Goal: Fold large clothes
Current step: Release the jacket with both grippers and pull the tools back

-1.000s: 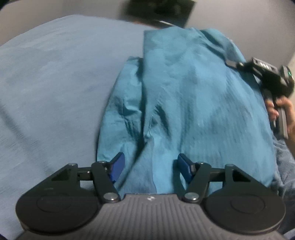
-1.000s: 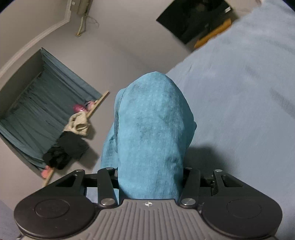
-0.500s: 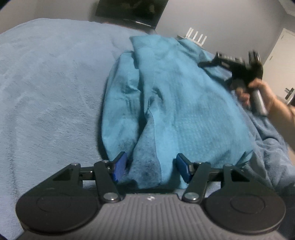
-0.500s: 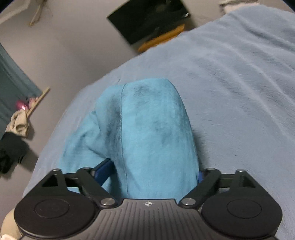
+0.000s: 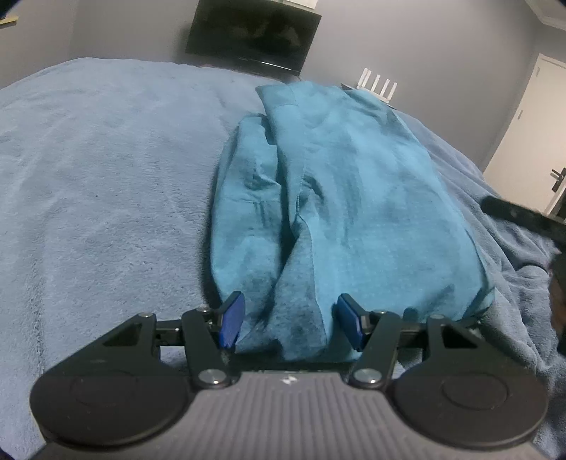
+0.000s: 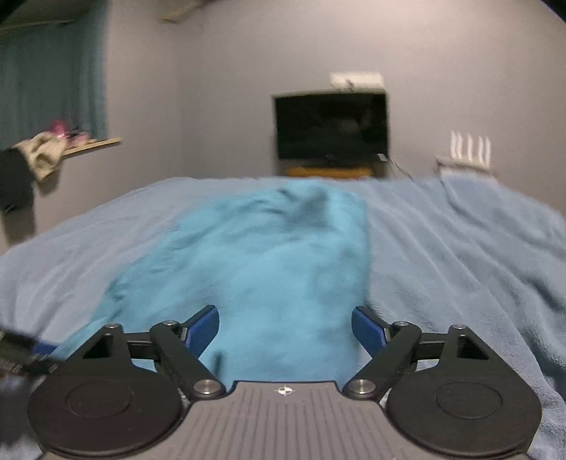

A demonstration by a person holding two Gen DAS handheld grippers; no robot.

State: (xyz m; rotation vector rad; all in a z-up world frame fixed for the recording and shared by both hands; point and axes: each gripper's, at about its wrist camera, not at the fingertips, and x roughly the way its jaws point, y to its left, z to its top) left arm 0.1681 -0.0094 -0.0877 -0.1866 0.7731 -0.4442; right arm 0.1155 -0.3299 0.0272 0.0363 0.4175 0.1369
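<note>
Now we have let the teal garment [image 5: 353, 198] drop folded onto the bed [image 5: 106, 177] near its far edge, right gripper [image 6: 284, 327] closing empty while the left gripper [image 5: 288, 323] still straddles its near hem, spread.

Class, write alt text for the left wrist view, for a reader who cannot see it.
A teal garment, folded lengthwise, lies on a light blue blanket covering a bed. Its near edge sits between the open blue-padded fingers of the left gripper. A dark television stands against the far wall, with a white door at right.
</note>
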